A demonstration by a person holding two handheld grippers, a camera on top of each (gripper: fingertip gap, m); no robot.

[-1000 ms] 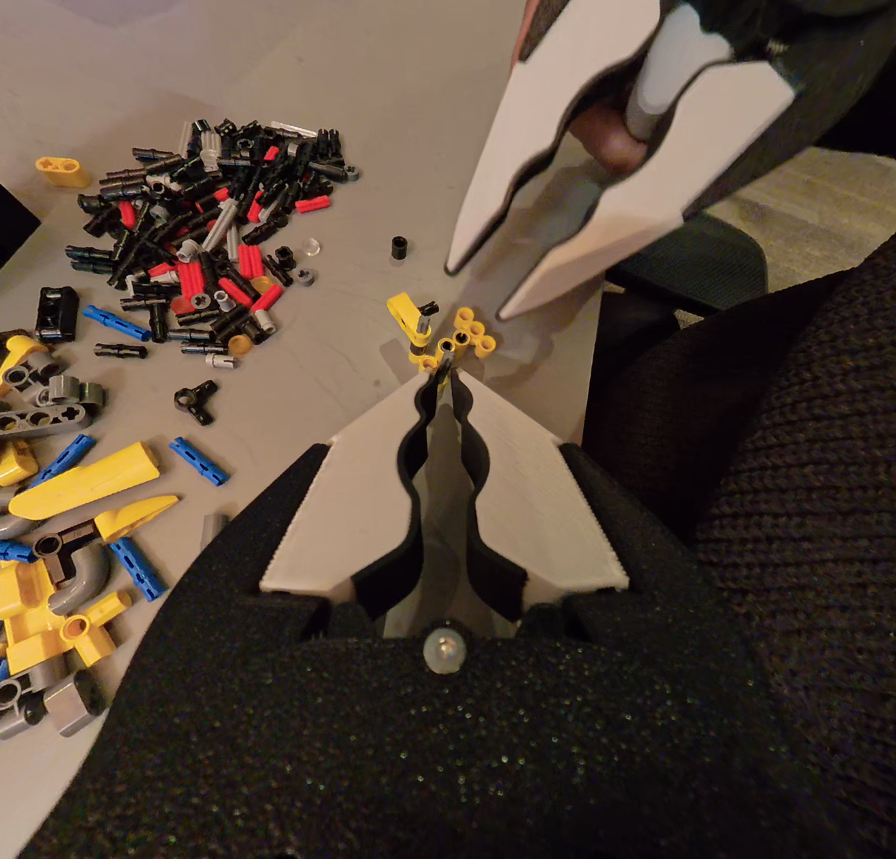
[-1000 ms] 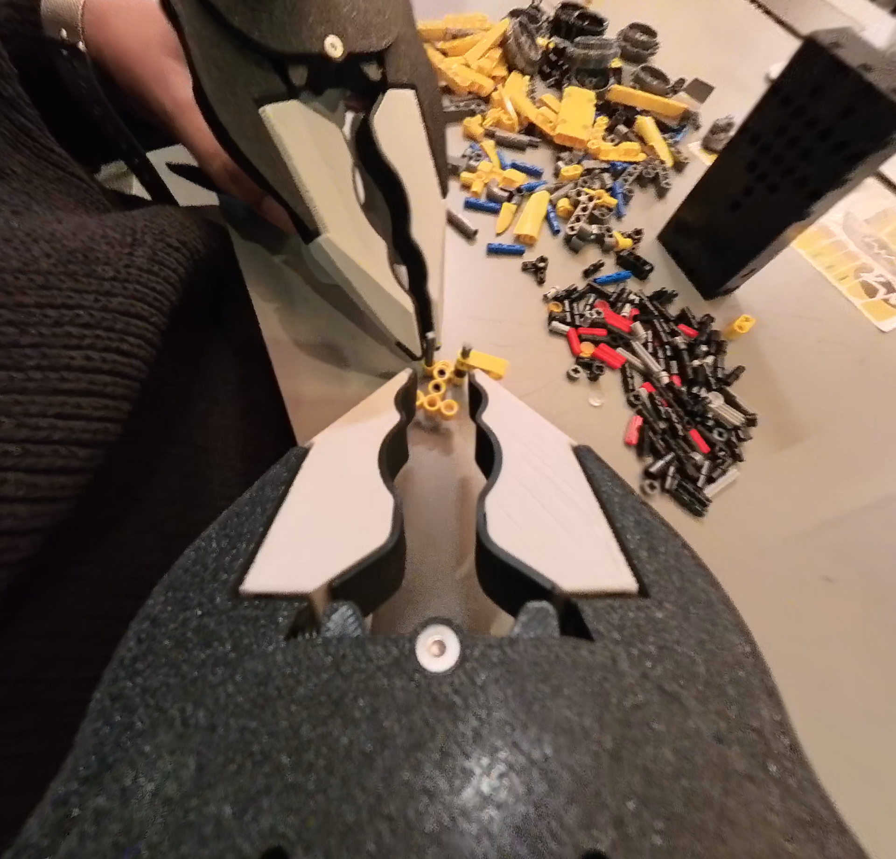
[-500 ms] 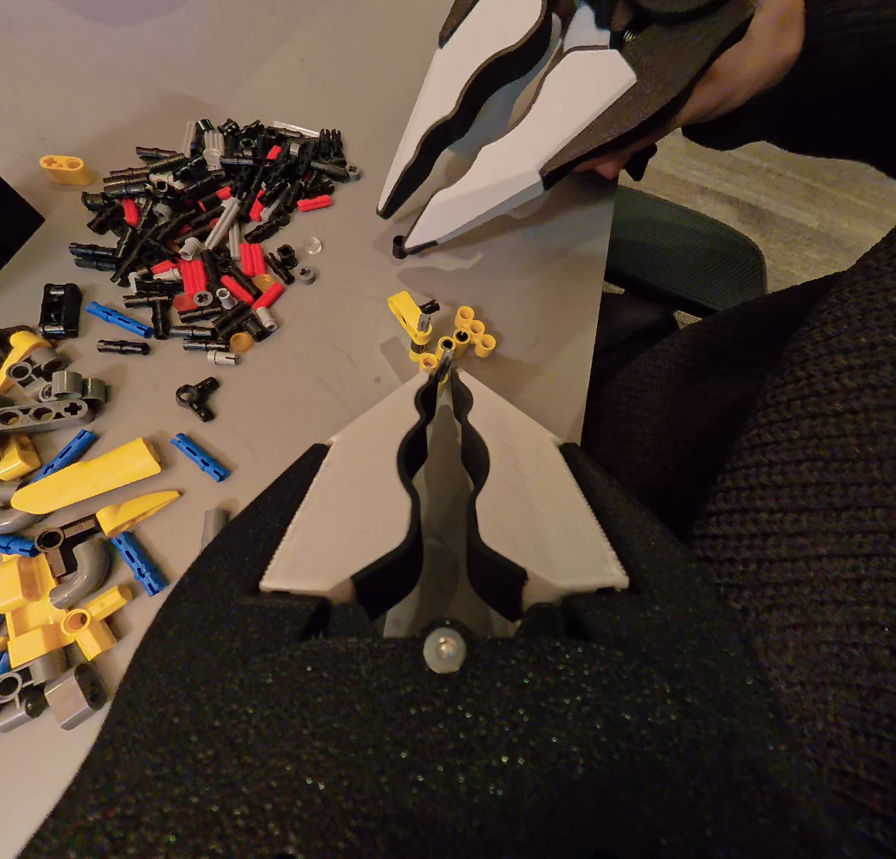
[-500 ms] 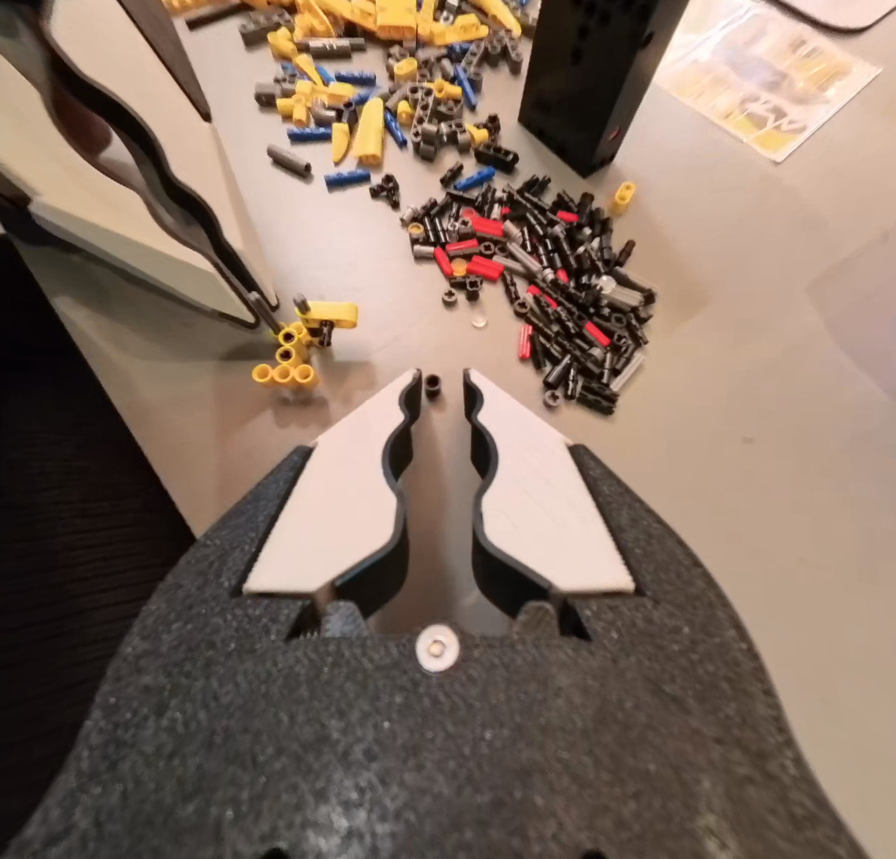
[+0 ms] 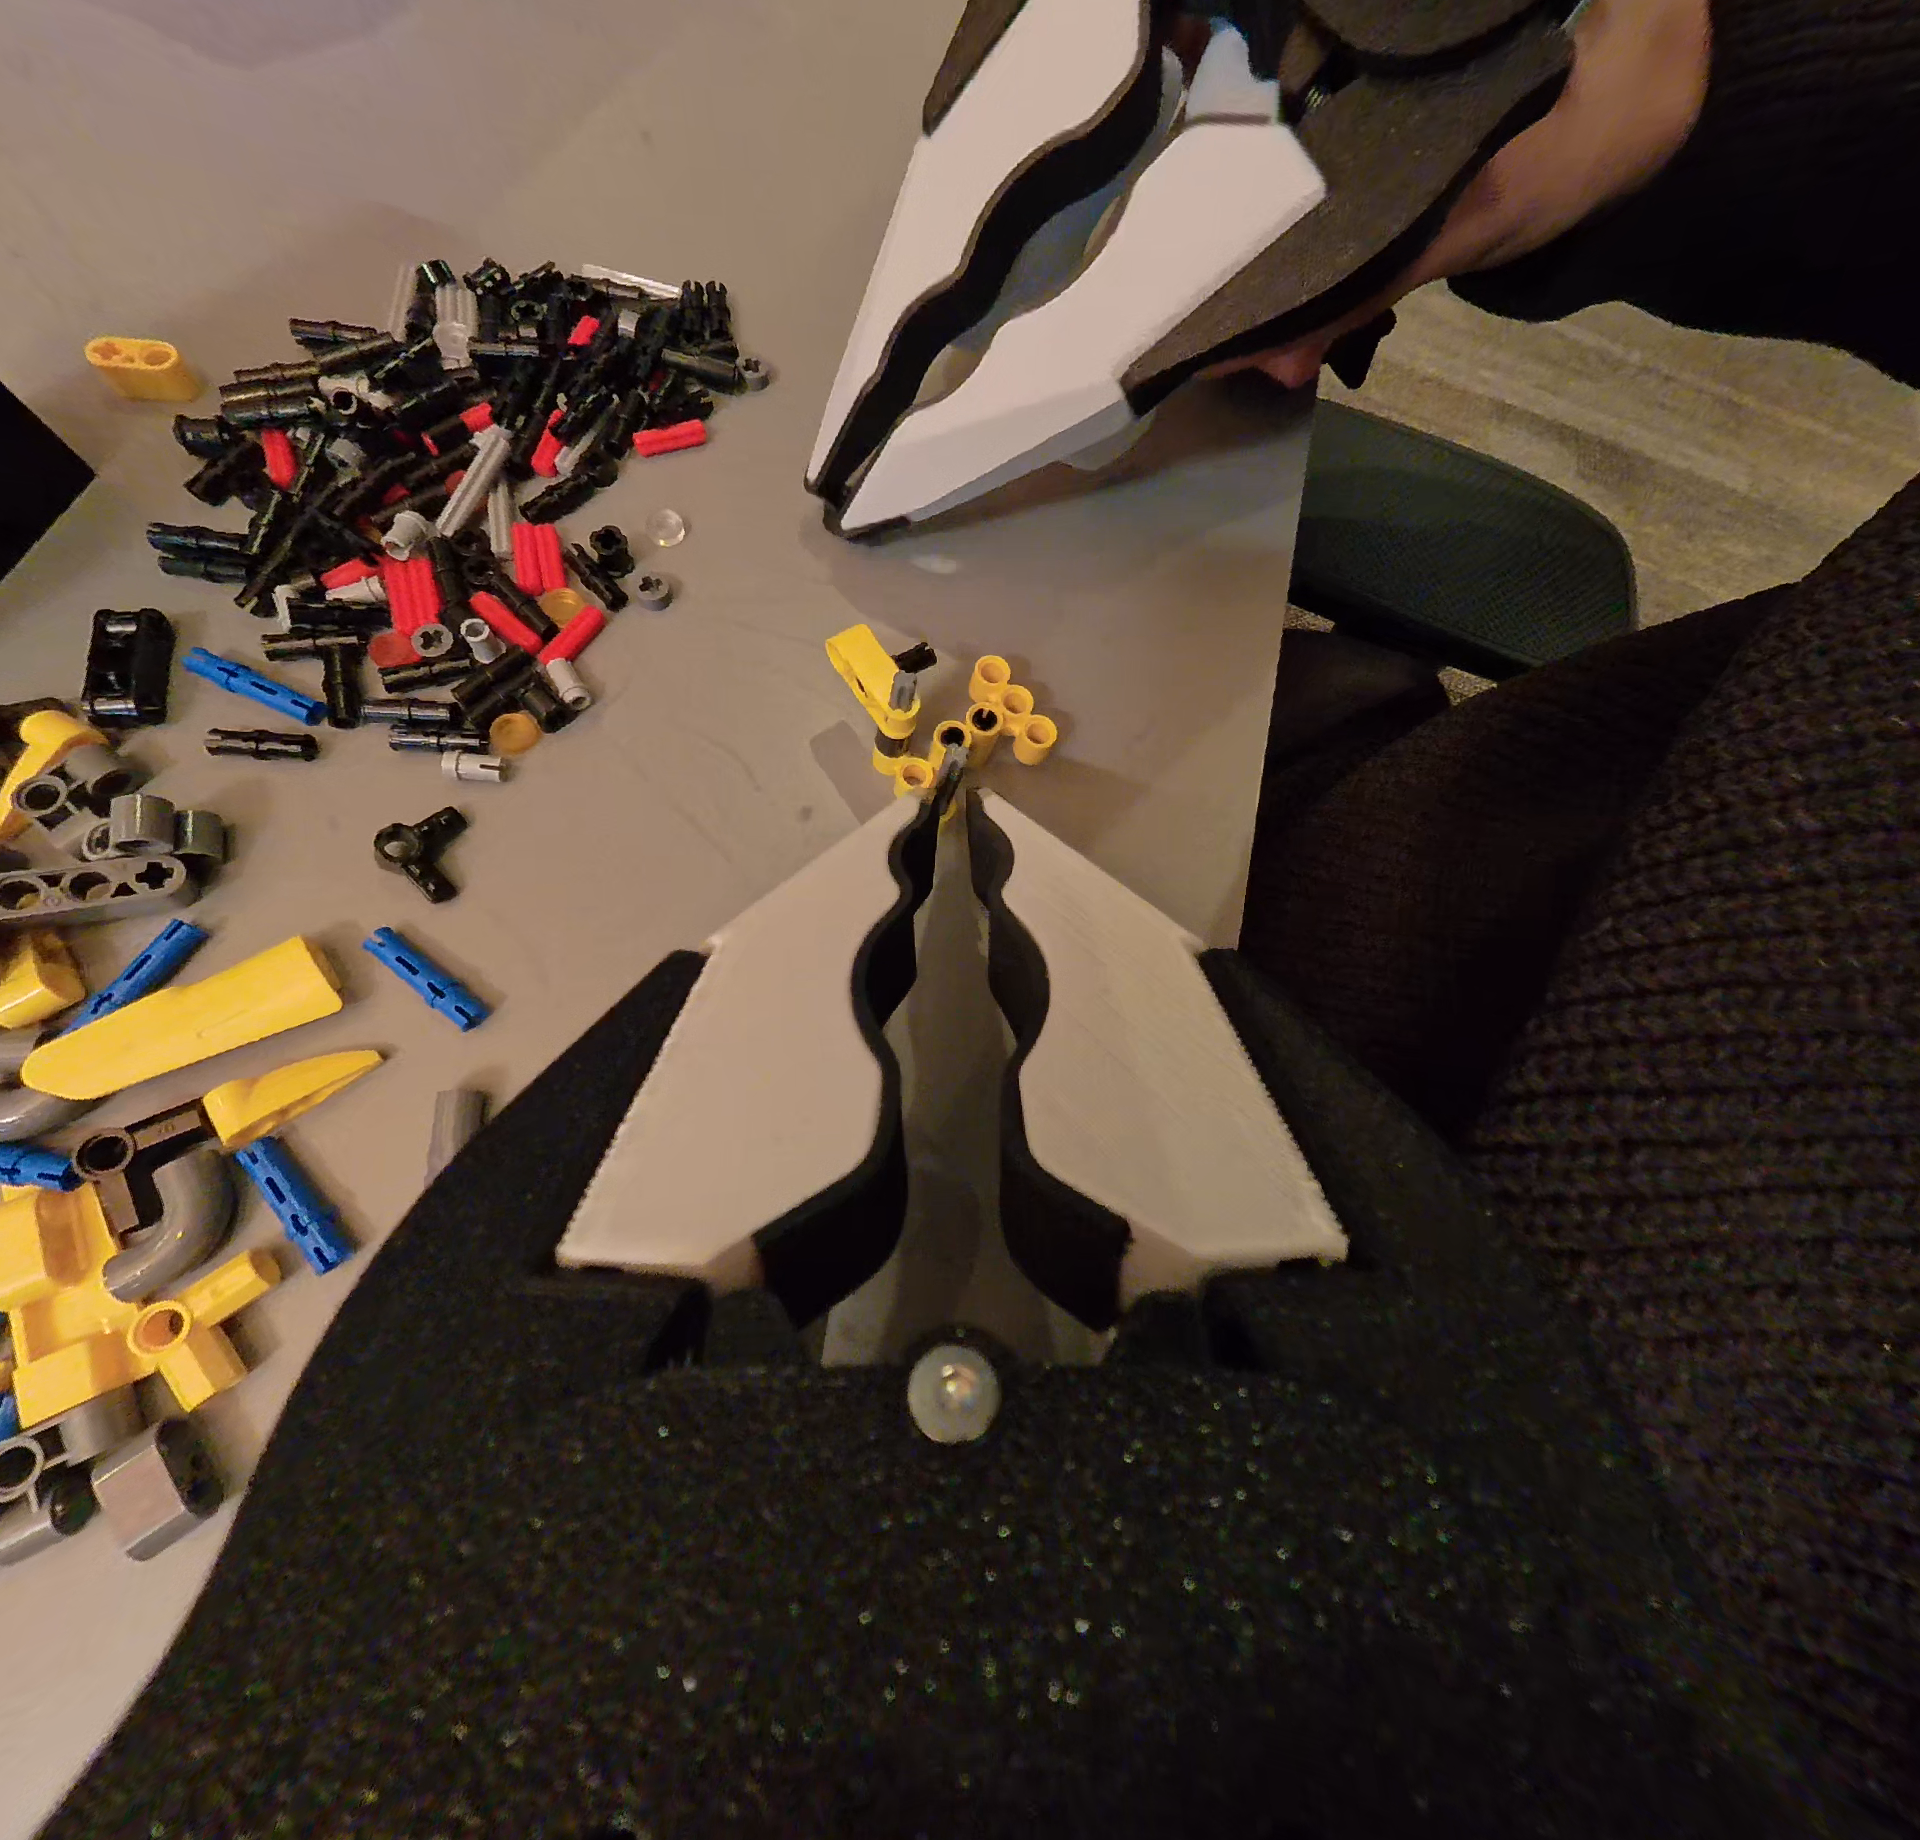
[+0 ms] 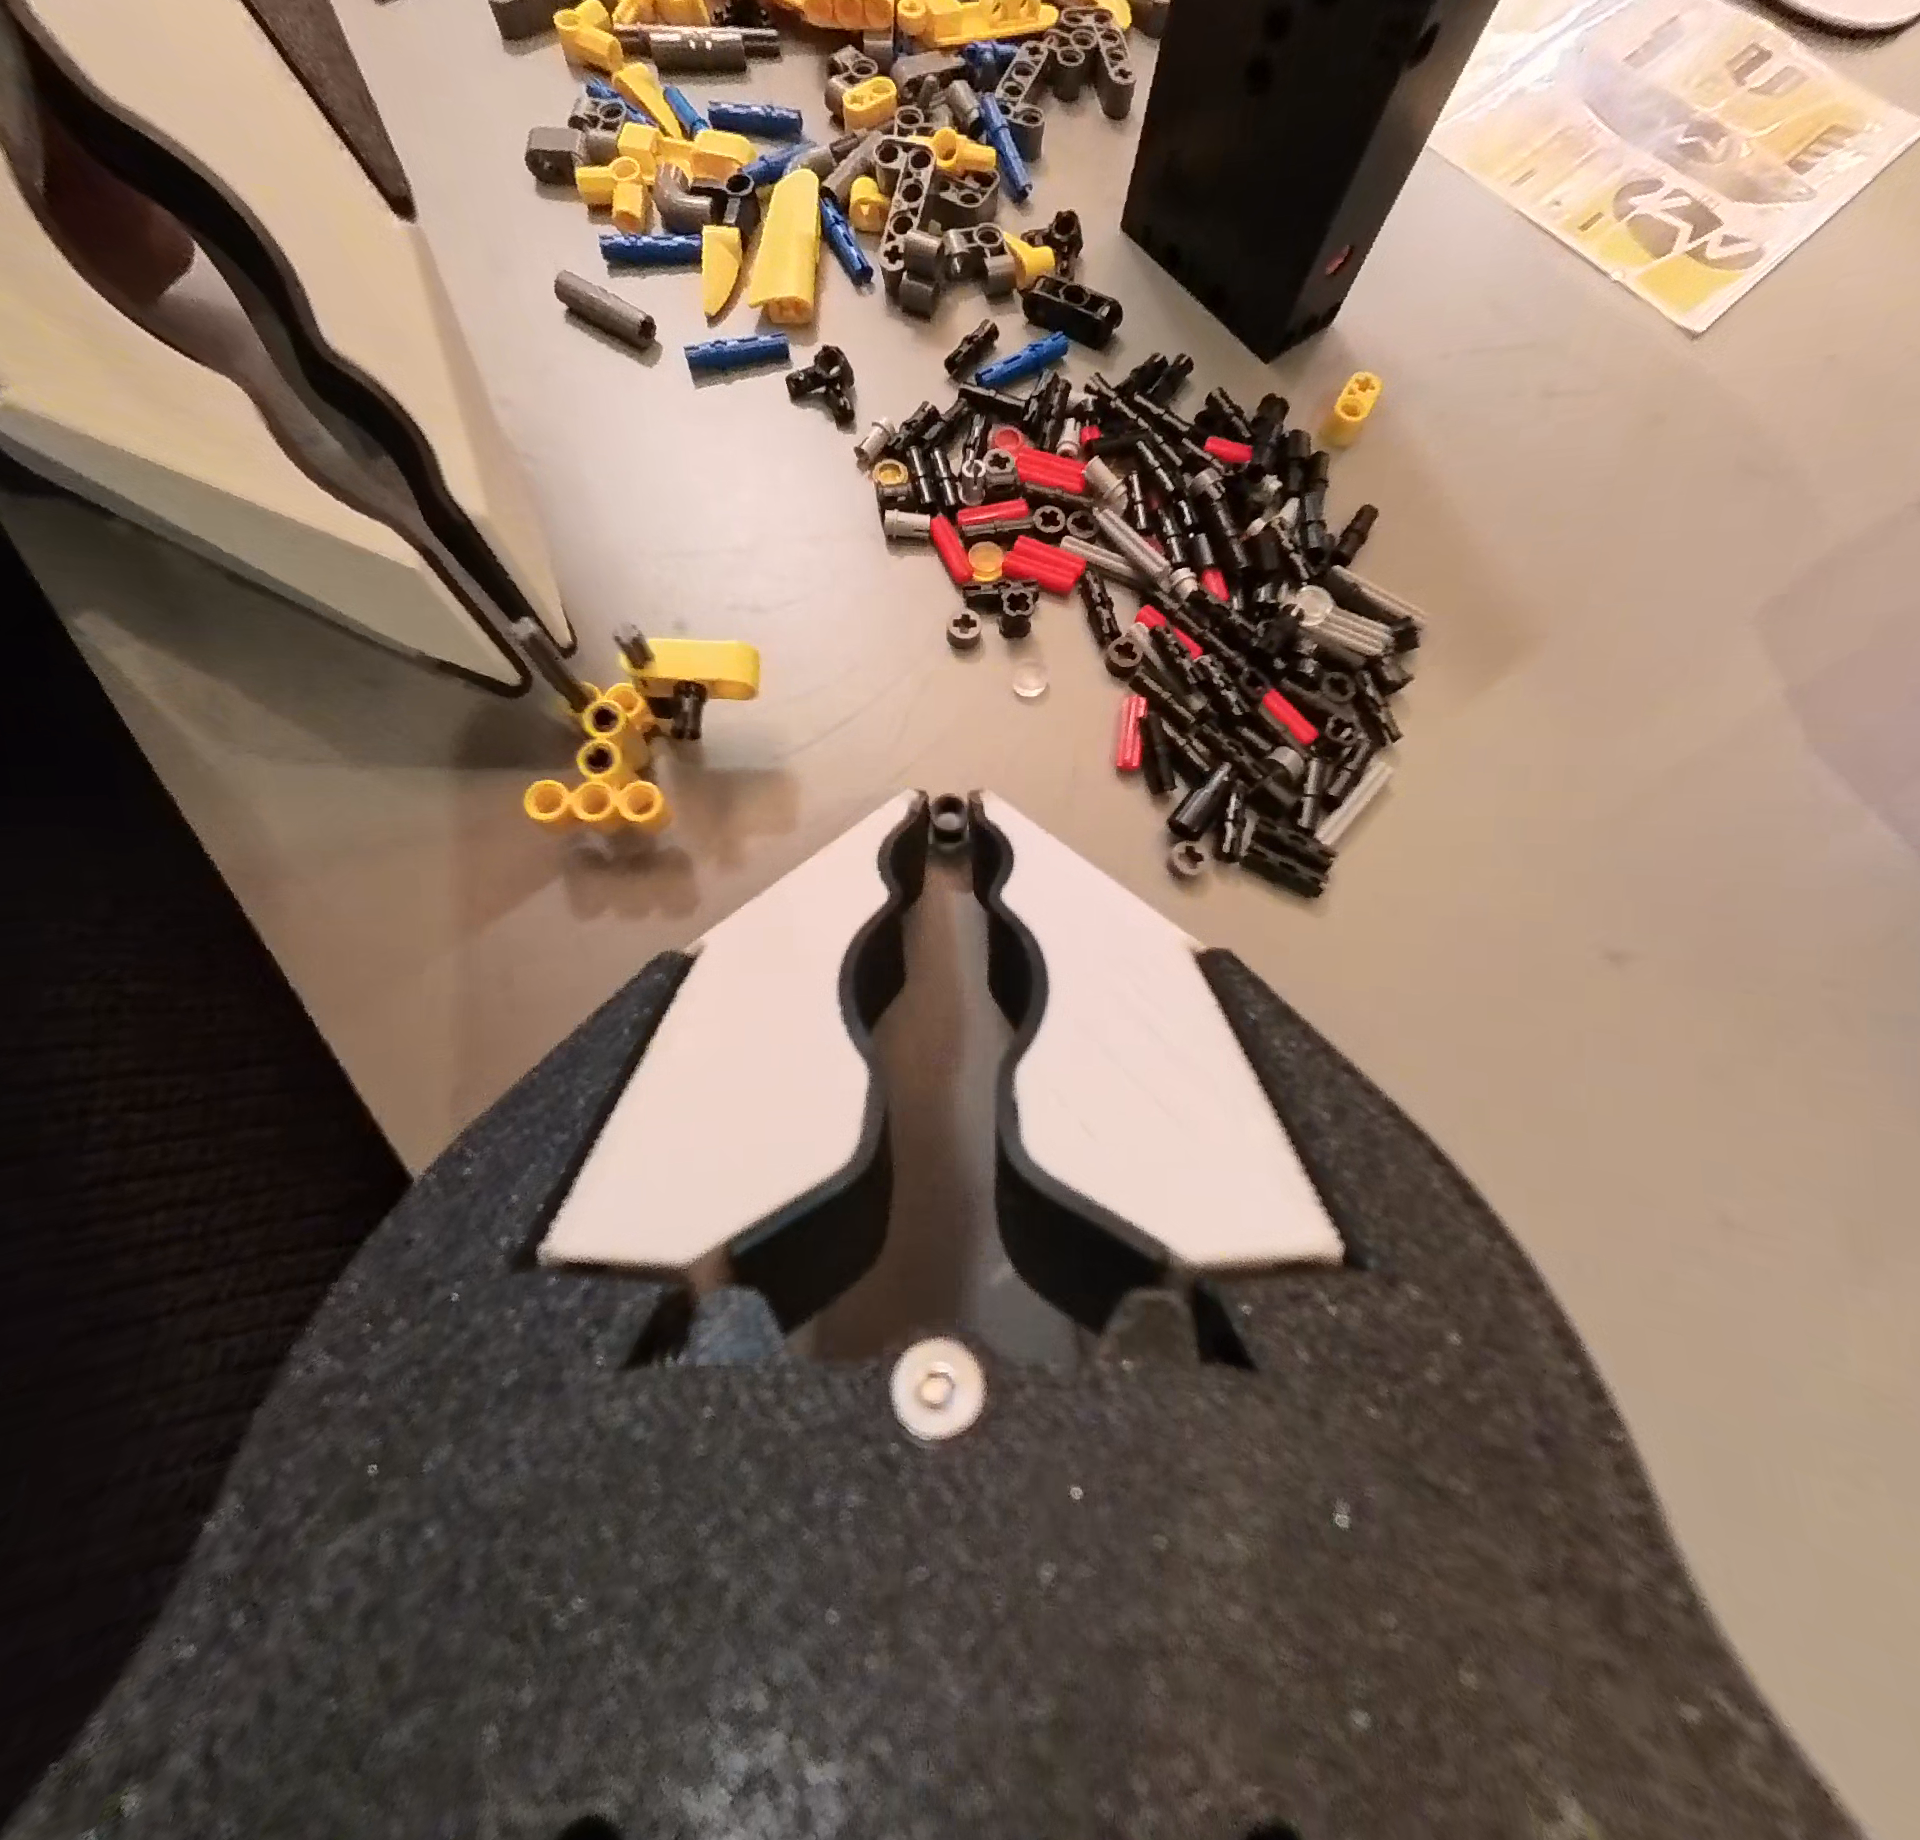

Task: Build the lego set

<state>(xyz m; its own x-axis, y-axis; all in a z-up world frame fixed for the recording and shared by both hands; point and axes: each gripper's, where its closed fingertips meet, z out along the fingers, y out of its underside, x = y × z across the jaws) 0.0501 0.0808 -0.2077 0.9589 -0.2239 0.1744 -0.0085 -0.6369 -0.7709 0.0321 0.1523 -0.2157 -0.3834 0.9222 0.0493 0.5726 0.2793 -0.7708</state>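
Observation:
My left gripper [image 5: 945, 803] is shut on a thin grey axle [image 5: 948, 774] that sticks into a small yellow beam assembly [image 5: 987, 725] resting on the grey table near its front edge. It also shows in the right wrist view [image 6: 525, 652], with the assembly [image 6: 597, 782] below its tips. My right gripper [image 6: 948, 816] is shut on a small black round bush [image 6: 948, 822], low on the table just right of the assembly. In the left wrist view the right gripper [image 5: 840, 510] points down at the table, and the bush is hidden between its tips.
A pile of black, red and grey pins [image 6: 1174, 595] [image 5: 447, 502] lies beyond. Yellow, blue and grey parts [image 6: 831, 128] [image 5: 135, 1115] lie farther off. A black perforated box [image 6: 1299, 107] and a printed sheet [image 6: 1662, 107] stand at the back right. The table edge [image 5: 1273, 751] borders a dark sleeve. There is about 8 cm between the tips of the two grippers.
My right gripper moved from the yellow assembly to the small black bush, came down around it and closed on it. My left gripper has held still on the axle.

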